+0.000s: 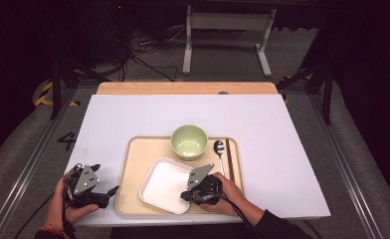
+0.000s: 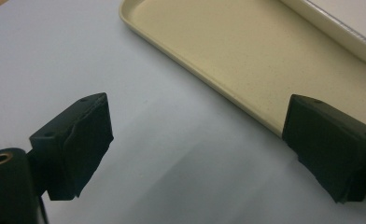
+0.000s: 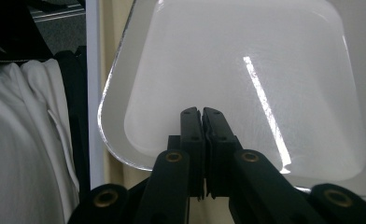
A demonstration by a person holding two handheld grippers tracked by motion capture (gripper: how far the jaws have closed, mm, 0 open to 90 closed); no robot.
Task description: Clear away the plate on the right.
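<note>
From the high view, a white table [image 1: 133, 114] carries a beige tray [image 1: 128, 174] near the person's edge. On the tray sit a white square plate [image 1: 163, 186] toward the front, a green bowl [image 1: 188, 141] behind it, and a spoon [image 1: 219, 152] and dark chopsticks [image 1: 230, 157] along the tray's right side. The right gripper [image 1: 189, 195] rests over the plate's right front corner, held in the person's right hand [image 1: 228, 196]. The left gripper [image 1: 106, 195] sits on the table just beside the tray's left edge, held in the left hand [image 1: 63, 204], its tips pointing toward the tray. In the left gripper view, the two black jaws stand wide apart with nothing between them; bare table [image 2: 139, 140] lies under the gap, the tray [image 2: 228, 60] runs diagonally across the upper right, and a corner of the plate [image 2: 344, 28] shows at the top right. In the right gripper view, the right gripper [image 3: 202, 114] has its jaws pressed together, tips meeting over the plate's [image 3: 246, 70] glossy inside, close to its near rim. Nothing seems to be caught between them, though the plate's rim passes under the jaws where the view is poor, so contact with it cannot be told for certain. A white cloth [image 3: 22, 140] hangs at the left.
</note>
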